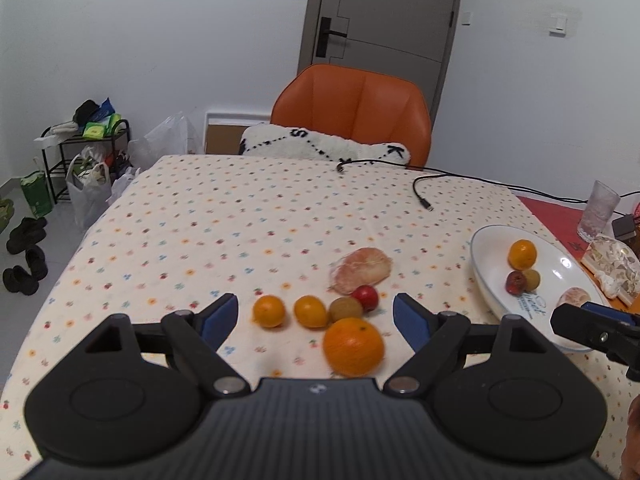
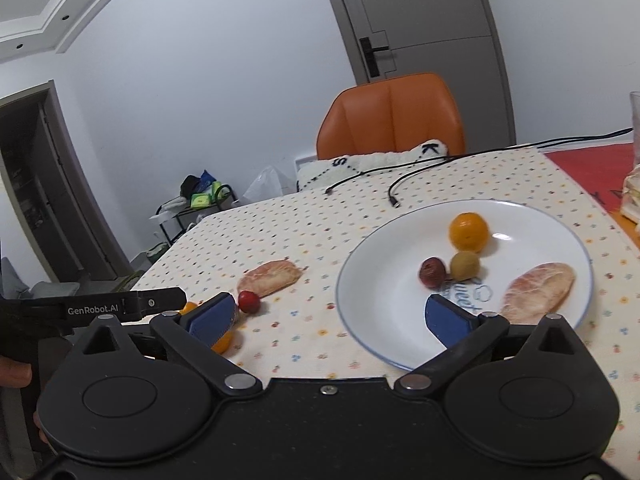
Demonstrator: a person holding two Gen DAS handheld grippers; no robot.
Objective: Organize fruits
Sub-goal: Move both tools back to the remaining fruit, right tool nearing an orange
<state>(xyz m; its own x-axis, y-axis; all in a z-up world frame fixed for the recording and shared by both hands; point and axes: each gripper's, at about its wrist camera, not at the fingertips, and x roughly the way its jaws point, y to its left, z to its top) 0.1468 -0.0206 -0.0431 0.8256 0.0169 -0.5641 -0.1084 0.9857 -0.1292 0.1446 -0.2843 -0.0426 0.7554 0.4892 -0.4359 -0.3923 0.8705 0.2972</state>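
A plain white-walled room with a grey door

An orange chair (image 1: 352,108) stands before the grey door (image 1: 384,20); a black rack (image 1: 86,148), bags and shoes (image 1: 26,254) sit on the pale floor.

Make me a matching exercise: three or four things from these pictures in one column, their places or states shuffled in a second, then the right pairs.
1. large orange
2. dark red fruit
3. left gripper
4. black cable

a. open
b. on the white plate
c. on the tablecloth, far side
d. on the tablecloth, nearest the left gripper

Pairs: 1-d, 2-b, 3-a, 4-c
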